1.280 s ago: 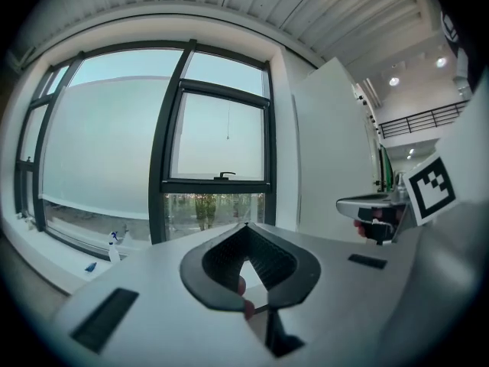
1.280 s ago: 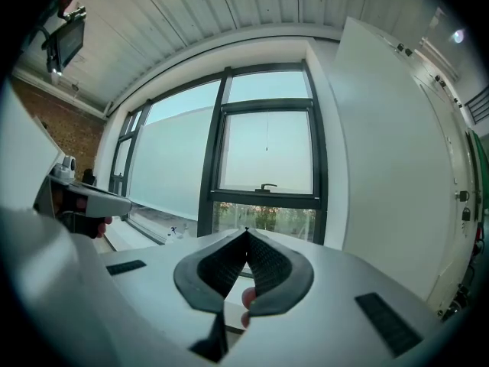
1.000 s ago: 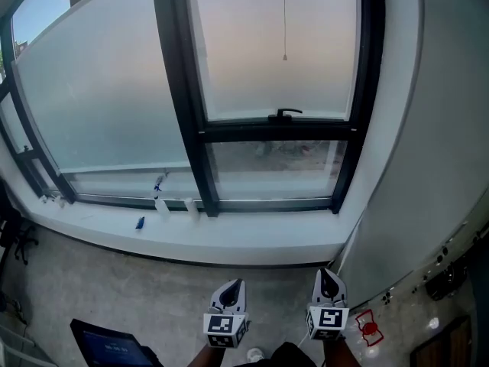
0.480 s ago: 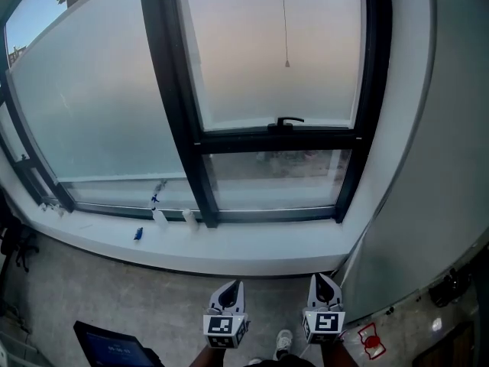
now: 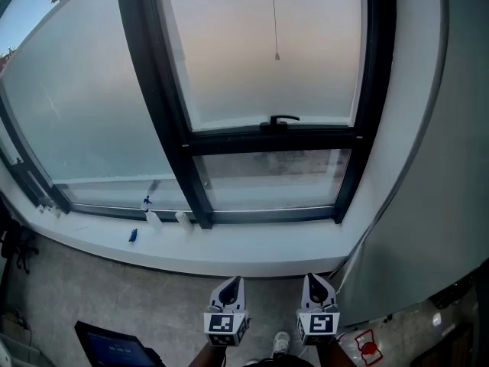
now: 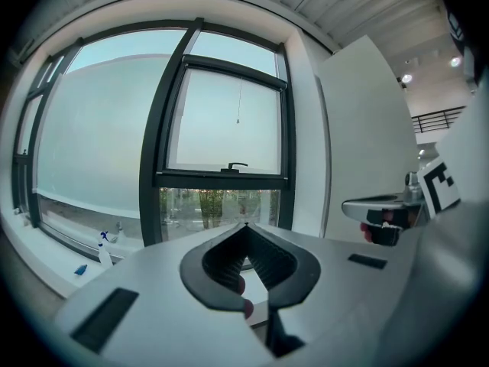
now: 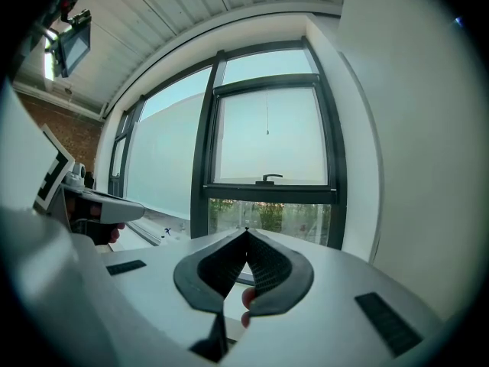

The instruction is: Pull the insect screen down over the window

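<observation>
— Insect screen cord [image 5: 274,21]: where does it appear in the plate?

— Before the upper pane [image 5: 229,52] of the right-hand window. It hangs straight down from the top edge of the head view and ends in a small bead [image 5: 276,56] above the black window handle [image 5: 280,119]. The screen's own mesh cannot be made out; the pane behind the cord reads as an even pale haze.

— And the two instruments?

— Both sit at the bottom of the head view, side by side over the grey floor [image 5: 114,297], well apart from the window and from the cord. Left claw [image 5: 235,285]: clenched, ribbed pads meeting at the tip, nothing between them. Right claw [image 5: 315,281]: likewise clenched and empty. Each gripper view looks along its pads toward the window, with the cord above the tip.

— What surrounds the window?

— A black frame [image 5: 157,128] divides a large hazy pane on the left from the right-hand unit. Below the handle, a clear lower pane [image 5: 267,178] shows green foliage in the gripper views. A white sill [image 5: 244,257] runs beneath. It carries a spray bottle [image 5: 147,202] with a blue head, two small white bottles [image 5: 155,220] just beside it, and a small blue object [image 5: 132,235] nearer the sill's edge. A white wall [image 5: 428,167] closes the right side; a dark tablet [image 5: 114,349] lies at the lower left.
</observation>
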`<state>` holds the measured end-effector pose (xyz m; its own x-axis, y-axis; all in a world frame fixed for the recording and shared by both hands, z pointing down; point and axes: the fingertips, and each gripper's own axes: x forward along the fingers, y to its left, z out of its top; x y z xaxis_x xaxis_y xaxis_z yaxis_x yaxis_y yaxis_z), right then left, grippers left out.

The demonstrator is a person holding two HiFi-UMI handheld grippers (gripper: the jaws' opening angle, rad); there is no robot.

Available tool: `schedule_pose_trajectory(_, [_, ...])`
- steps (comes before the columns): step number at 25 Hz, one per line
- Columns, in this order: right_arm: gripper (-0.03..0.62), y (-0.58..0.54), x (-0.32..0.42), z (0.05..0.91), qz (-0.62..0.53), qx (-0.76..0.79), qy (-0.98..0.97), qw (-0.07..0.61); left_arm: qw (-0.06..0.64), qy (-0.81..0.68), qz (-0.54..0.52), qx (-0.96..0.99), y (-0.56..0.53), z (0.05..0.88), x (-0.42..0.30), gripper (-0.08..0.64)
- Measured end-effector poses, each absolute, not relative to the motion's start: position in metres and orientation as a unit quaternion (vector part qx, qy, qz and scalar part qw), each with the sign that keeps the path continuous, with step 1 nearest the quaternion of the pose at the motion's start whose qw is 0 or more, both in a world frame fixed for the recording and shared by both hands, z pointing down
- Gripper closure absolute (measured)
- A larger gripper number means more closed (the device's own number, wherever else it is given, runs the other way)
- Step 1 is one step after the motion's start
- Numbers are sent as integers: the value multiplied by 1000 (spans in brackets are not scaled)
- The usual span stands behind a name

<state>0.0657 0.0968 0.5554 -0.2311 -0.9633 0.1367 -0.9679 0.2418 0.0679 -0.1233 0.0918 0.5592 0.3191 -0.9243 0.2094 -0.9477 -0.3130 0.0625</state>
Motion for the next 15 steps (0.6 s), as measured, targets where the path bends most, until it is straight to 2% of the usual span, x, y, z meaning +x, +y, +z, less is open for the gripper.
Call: schedule_pose_trajectory(15, [589, 49, 78, 531, 0, 585, -808, 63, 81, -594, 55, 798, 49, 546, -87, 558])
